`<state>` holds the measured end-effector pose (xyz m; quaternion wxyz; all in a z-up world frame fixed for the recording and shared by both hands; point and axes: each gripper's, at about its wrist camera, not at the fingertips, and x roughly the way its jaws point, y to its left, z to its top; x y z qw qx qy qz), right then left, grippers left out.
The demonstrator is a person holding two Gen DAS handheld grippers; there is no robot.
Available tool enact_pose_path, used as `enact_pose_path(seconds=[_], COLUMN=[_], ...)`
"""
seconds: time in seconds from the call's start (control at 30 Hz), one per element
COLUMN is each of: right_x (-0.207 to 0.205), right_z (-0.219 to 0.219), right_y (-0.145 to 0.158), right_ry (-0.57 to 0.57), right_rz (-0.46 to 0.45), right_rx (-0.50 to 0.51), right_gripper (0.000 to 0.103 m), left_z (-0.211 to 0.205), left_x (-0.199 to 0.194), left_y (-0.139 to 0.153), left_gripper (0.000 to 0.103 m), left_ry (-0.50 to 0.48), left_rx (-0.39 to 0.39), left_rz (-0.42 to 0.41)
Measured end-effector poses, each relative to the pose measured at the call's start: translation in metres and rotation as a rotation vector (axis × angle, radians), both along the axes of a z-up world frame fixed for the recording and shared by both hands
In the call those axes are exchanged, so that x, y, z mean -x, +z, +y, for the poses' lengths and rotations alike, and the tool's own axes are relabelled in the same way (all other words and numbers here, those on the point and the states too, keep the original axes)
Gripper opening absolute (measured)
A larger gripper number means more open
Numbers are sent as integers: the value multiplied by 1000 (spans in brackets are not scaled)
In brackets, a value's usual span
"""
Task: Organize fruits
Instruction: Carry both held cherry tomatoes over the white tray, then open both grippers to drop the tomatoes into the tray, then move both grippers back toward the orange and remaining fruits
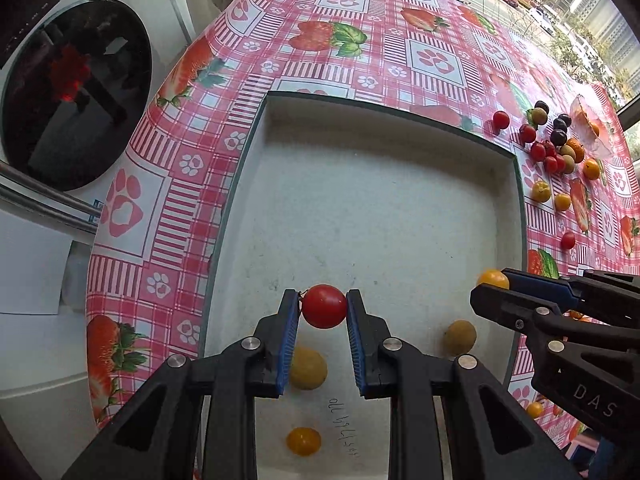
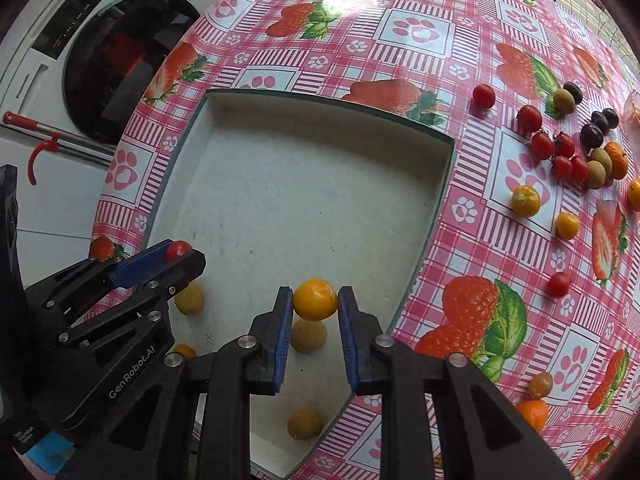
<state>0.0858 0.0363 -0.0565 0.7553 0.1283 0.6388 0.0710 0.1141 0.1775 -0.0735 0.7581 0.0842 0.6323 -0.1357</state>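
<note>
My left gripper [image 1: 323,307] is shut on a red cherry tomato [image 1: 324,306] and hangs above the white tray [image 1: 360,184]. My right gripper [image 2: 315,300] is shut on a small orange fruit [image 2: 315,298] over the tray's near right part. In the left wrist view the right gripper [image 1: 490,282] reaches in from the right with the orange fruit [image 1: 493,278]. In the right wrist view the left gripper [image 2: 180,254] shows at the left with the tomato [image 2: 178,249]. Yellow fruits [image 1: 307,368] [image 1: 303,441] and a tan one [image 1: 460,337] lie in the tray.
A pile of red tomatoes [image 2: 554,152], dark grapes [image 2: 600,126], tan and orange fruits lies on the pink strawberry tablecloth [image 2: 460,240] right of the tray. Single fruits [image 2: 559,284] [image 2: 525,200] are scattered nearer. A washing machine door [image 1: 76,92] stands left of the table.
</note>
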Motion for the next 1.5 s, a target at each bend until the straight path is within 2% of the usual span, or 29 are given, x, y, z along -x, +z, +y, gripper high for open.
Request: enact_pose_path(seconds=[0.33, 0.6, 0.63, 0.67, 0.7, 0.77, 0.87, 1.0, 1.07, 1.23, 1.5], right_x=[-20, -22, -22, -23, -24, -23, -19, -19, -17, -9, 33], right_z=[12, 23, 23, 25, 30, 26, 17, 6, 3, -8, -47], right_y=[-28, -34, -34, -34, -34, -33, -33, -27, -17, 5, 10], right_ry=[24, 66, 69, 72, 70, 61, 42, 18, 6, -23, -139], right_rz=[56, 55, 56, 59, 61, 66, 70, 44, 11, -45, -7], right_rx=[77, 120, 115, 108, 115, 112, 97, 37, 6, -6, 6], right_gripper=[24, 26, 28, 33, 33, 39, 55, 65, 88, 89, 90], left_z=[-1, -6, -6, -6, -5, 2, 4, 2, 1, -9, -51], left_x=[-6, -3, -4, -4, -6, -10, -10, -8, -8, -1, 35], left_y=[-24, -29, -29, -29, -30, -30, -30, -24, -18, -5, 11], left_gripper=[26, 28, 32, 47, 57, 63, 63, 63, 63, 63, 63], left_ry=[-10, -27, -26, -23, -11, 9, 1, -5, -8, -36, -126], left_rx=[-37, -58, -65, -78, -97, -97, -101, -104, -100, -97, -89], left_rz=[31, 33, 32, 31, 23, 19, 26, 23, 20, 9, 19])
